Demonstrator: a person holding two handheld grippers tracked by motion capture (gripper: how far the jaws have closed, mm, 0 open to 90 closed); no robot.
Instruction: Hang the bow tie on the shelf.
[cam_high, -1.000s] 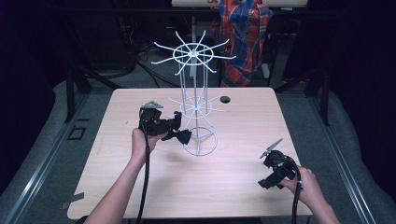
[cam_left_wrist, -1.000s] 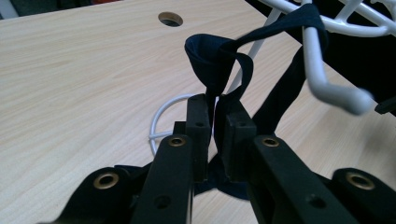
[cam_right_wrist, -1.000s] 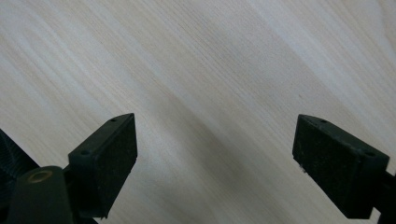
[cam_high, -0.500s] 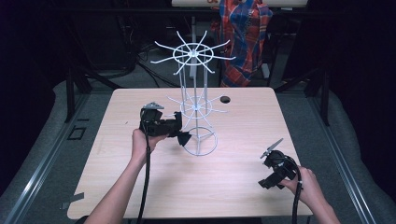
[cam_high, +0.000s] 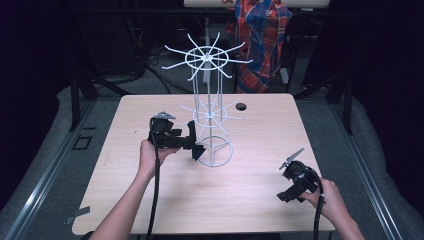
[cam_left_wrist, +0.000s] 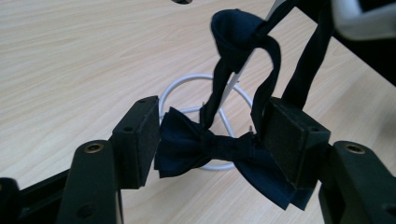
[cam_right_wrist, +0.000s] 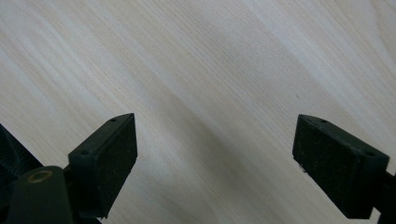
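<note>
High view: a white wire display rack (cam_high: 207, 107) stands upright on the pale wooden bench (cam_high: 150, 200), a little behind centre, with spoke-like arms at the top, a smaller ring of arms midway, and a round wire base ring resting on the wood. The left claw (cam_high: 195, 145) is held just beside the rack's base on its left, pointing toward it, and a dark navy bow tie (cam_high: 198, 151) sits at its tips. A small round hole (cam_high: 241, 106) shows in the bench behind the rack. A person in a red and blue plaid shirt (cam_high: 262, 40) stands beyond the far edge.

In the left gripper view, the left claw (cam_left_wrist: 212, 135) is clenched on the bow tie (cam_left_wrist: 210, 149), one pad at each wing, the knot between them. The tie's strap (cam_left_wrist: 243, 42) loops up from the knot and passes around a white upright wire of the rack (cam_left_wrist: 196, 84), whose base ring lies directly behind the tie.

The right claw (cam_high: 290, 162) is near the bench's front right corner, well apart from the rack, tips raised off the wood. In the right gripper view, its pads stand wide apart, released, around bare wood grain (cam_right_wrist: 210, 93).
</note>
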